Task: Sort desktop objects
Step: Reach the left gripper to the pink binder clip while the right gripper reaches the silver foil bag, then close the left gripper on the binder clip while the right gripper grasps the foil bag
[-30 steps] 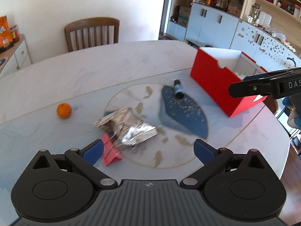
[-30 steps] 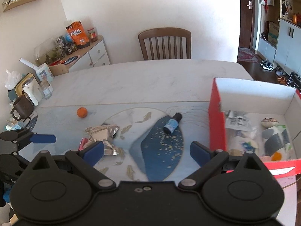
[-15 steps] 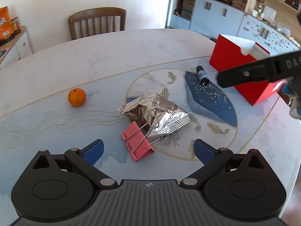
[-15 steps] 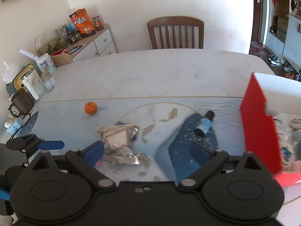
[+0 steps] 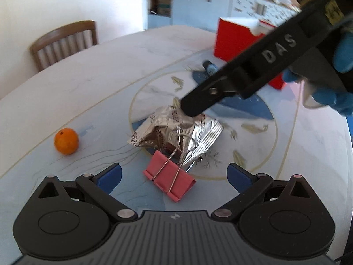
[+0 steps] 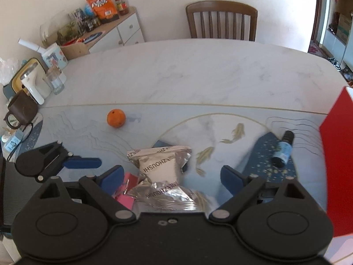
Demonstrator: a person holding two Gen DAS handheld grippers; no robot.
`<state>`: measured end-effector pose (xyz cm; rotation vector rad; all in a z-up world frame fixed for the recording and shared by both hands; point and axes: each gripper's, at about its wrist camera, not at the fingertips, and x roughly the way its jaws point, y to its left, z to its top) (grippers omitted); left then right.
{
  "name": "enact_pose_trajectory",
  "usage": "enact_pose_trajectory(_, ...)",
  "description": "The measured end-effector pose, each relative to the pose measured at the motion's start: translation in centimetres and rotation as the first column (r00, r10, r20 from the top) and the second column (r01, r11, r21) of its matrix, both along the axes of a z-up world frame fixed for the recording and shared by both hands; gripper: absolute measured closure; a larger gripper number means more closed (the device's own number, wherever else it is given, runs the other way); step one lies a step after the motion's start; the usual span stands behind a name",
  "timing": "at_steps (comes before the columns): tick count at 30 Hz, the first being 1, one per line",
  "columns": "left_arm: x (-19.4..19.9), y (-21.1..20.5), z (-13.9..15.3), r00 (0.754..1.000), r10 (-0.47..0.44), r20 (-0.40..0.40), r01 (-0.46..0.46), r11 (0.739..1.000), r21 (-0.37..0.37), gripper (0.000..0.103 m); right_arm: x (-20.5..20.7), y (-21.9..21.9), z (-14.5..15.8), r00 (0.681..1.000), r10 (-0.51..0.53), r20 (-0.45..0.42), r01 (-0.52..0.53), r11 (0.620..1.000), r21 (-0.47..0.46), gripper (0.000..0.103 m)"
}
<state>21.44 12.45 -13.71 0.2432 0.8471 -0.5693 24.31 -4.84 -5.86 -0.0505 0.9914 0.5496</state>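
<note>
A crumpled silver snack packet (image 5: 176, 130) lies mid-table, with a pink binder clip (image 5: 168, 182) just in front of it. My left gripper (image 5: 174, 174) is open, low over the table, with the clip between its fingers. My right gripper (image 6: 171, 174) is open above the packet (image 6: 163, 176); its finger (image 5: 242, 72) reaches over the packet in the left wrist view. An orange (image 5: 66, 141) sits to the left. A small blue bottle (image 6: 282, 152) lies near the red box (image 6: 337, 167) at the right.
A wooden chair (image 6: 221, 19) stands at the table's far side. A brown mug (image 6: 21, 110), a white dispenser (image 6: 33, 84) and a glass (image 6: 54, 80) stand at the table's left edge. A sideboard (image 6: 106, 33) with snacks is behind.
My right gripper has swung left from the red box to over the silver packet. My left gripper has come closer to the pink clip. Both stay open.
</note>
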Motion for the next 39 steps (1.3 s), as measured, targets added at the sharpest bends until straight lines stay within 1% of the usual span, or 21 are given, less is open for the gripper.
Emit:
enact_pose_trajectory(3, 0.9, 0.0, -0.7, 0.998, -0.051, -0.031, 0.052, 0.998, 0.028, 0.002, 0.8, 0.9, -0.8, 1.000, -0.005, -0.029, 0.005, 1.000, -0.006, 0.011)
enact_pose_trajectory(7, 1.8, -0.1, -1.2, 0.992, -0.117, -0.056, 0.118, 0.992, 0.031, 0.002, 1.5, 2.0, -1.8, 0.998, -0.008, -0.061, 0.006, 1.000, -0.026, 0.013)
enact_pose_trajectory(11, 1.9, -0.6, -1.8, 0.982, -0.181, -0.062, 0.184, 0.982, 0.046, 0.002, 2.2, 2.9, -2.8, 0.995, -0.012, -0.102, 0.008, 0.999, -0.035, 0.016)
enact_pose_trajectory(14, 1.9, -0.7, -2.1, 0.978, -0.203, -0.055, 0.206, 0.977, 0.053, 0.002, 2.8, 3.4, -3.4, 0.992, -0.023, -0.126, 0.018, 0.999, -0.039, 0.018)
enact_pose_trajectory(18, 1.8, -0.5, -2.2, 0.976, -0.212, -0.041, 0.213, 0.976, 0.046, 0.006, 3.2, 3.7, -4.2, 0.988, -0.023, -0.152, 0.016, 0.999, -0.050, 0.020)
enact_pose_trajectory(21, 1.8, -0.7, -2.2, 0.975, -0.220, -0.033, 0.221, 0.974, 0.039, 0.012, 3.4, 3.8, -4.7, 0.984, -0.029, -0.175, 0.021, 0.999, -0.049, 0.024)
enact_pose_trajectory(22, 1.7, -0.7, -2.2, 0.975, -0.223, -0.027, 0.224, 0.974, 0.041, 0.015, 3.5, 3.8, -4.9, 0.983, -0.031, -0.182, 0.023, 0.999, -0.048, 0.023)
enact_pose_trajectory(24, 1.5, -0.6, -2.2, 0.975, -0.223, -0.016, 0.223, 0.974, 0.042, 0.021, 3.5, 3.8, -4.9, 0.984, -0.028, -0.177, 0.020, 0.999, -0.049, 0.024)
enact_pose_trajectory(25, 1.3, -0.5, -2.1, 0.977, -0.215, -0.012, 0.215, 0.976, 0.039, 0.026, 3.4, 3.9, -4.9, 0.984, -0.025, -0.174, 0.015, 0.998, -0.055, 0.024)
enact_pose_trajectory(26, 1.2, -0.5, -2.1, 0.979, -0.206, -0.010, 0.206, 0.978, 0.037, 0.031, 3.4, 3.9, -4.9, 0.985, -0.024, -0.171, 0.014, 0.998, -0.062, 0.028)
enact_pose_trajectory(27, 1.1, -0.5, -2.1, 0.981, -0.194, -0.008, 0.195, 0.980, 0.033, 0.034, 3.4, 3.9, -4.9, 0.986, -0.024, -0.164, 0.012, 0.998, -0.069, 0.033)
enact_pose_trajectory(28, 1.0, -0.5, -2.0, 0.983, -0.183, -0.005, 0.183, 0.983, 0.030, 0.040, 3.3, 3.9, -4.8, 0.988, -0.023, -0.154, 0.011, 0.997, -0.081, 0.035)
enact_pose_trajectory(30, 0.9, -0.7, -1.8, 0.986, -0.165, 0.001, 0.165, 0.986, 0.029, 0.045, 3.1, 3.8, -4.8, 0.990, -0.017, -0.141, 0.005, 0.996, -0.091, 0.044)
enact_pose_trajectory(35, 0.3, -0.8, -1.7, 0.991, -0.134, 0.004, 0.134, 0.991, 0.029, 0.045, 3.1, 2.8, -4.8, 0.989, -0.037, -0.143, 0.026, 0.997, -0.079, 0.047)
enact_pose_trajectory(39, -0.1, -1.0, -1.7, 0.997, -0.076, 0.005, 0.075, 0.997, 0.026, 0.045, 2.8, 1.2, -4.9, 0.989, -0.059, -0.134, 0.048, 0.995, -0.085, 0.048)
